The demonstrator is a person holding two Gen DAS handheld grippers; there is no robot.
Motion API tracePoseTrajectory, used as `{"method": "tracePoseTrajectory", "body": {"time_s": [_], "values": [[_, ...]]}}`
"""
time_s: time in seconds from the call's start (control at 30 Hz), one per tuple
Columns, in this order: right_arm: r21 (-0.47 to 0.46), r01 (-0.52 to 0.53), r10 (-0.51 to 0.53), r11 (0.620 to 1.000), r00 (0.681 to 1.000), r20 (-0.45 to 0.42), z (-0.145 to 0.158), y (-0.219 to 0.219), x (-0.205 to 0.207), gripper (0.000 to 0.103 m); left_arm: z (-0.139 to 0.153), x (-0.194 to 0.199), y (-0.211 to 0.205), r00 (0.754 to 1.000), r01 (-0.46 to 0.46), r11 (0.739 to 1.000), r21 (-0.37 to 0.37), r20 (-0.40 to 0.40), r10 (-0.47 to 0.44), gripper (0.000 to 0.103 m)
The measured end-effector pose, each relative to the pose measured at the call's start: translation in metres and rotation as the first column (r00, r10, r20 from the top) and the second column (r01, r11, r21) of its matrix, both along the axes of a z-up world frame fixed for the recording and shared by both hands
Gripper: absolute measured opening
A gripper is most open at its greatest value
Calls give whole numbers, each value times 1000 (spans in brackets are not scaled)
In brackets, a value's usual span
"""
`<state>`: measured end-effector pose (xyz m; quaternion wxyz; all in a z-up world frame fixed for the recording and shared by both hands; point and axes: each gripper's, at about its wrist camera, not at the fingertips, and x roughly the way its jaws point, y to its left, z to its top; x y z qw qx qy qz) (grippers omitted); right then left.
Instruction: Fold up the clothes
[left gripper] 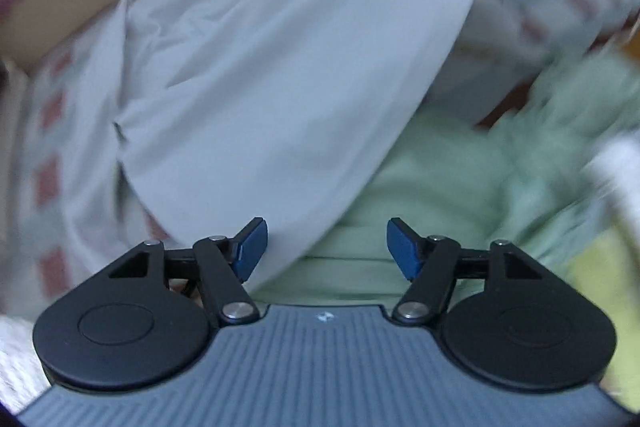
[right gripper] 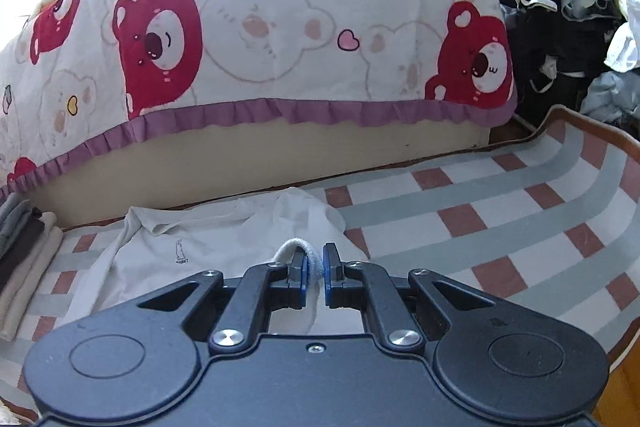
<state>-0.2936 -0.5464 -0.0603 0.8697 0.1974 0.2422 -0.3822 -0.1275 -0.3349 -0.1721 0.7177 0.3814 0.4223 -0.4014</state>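
Your right gripper (right gripper: 315, 273) has its jaws nearly together, clamped on a rolled hem of the white shirt (right gripper: 208, 247), w/ a loop of fabric poking up above the pads. Your left gripper (left gripper: 323, 251) has its jaws wide apart, nothing between them, hovering over the shirt's (left gripper: 280, 67) near edge where it overlaps a green garment (left gripper: 440, 195).

The shirt lies on the checked mat (right gripper: 500, 211), collar toward the bed (right gripper: 260, 39) at the far side, small printed logo on the chest.

Handling, as a judgement: thin, light, very limp fabric. It'll sag and crease rather than hold a line, so one pinch point won't carry a clean fold. Grab it at hem or seam edges, where the doubled cloth gives the pads something to bite; prob. take the matching corner w/ the left so both ends lift level.

View diffs: only the right wrist view shows the bear-print bedspread, a folded stack (right gripper: 20, 251) at the left, and a dark heap of unfolded clothes (right gripper: 568, 27) far right. Only the left wrist view shows the green garment, but that view is motion-blurred, so detail at its right side can't be made out.
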Motion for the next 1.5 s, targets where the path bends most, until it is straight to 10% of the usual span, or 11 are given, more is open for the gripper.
{"method": "tracePoseTrajectory", "body": {"time_s": [0.23, 0.3, 0.33, 0.67, 1.1, 1.5], "values": [[-4, -21, 21, 1000, 1000, -21, 1, 6, -2, 8, -6, 18, -2, 996, -80, 996, 44, 36, 78, 60], [3, -25, 25, 1000, 1000, -15, 2, 5, -3, 8, -10, 26, -7, 992, -104, 993, 62, 72, 99, 8], [6, -28, 28, 1000, 1000, -12, 2, 5, -3, 8, -10, 32, -9, 992, -101, 993, 64, 87, 96, 4], [105, -4, 1, 995, 1000, 25, -3, -10, -20, 8, 44, 85, -5, 910, -226, 967, -114, 331, 251, 4], [202, 29, -29, 979, 1000, -4, -25, -32, -19, 8, 8, 93, -2, 968, -223, 963, -153, 81, 237, 5], [260, -40, 76, 965, 988, -131, -51, -97, 7, 8, 6, 96, 12, 979, -189, 962, -199, 35, 199, 10]]}}
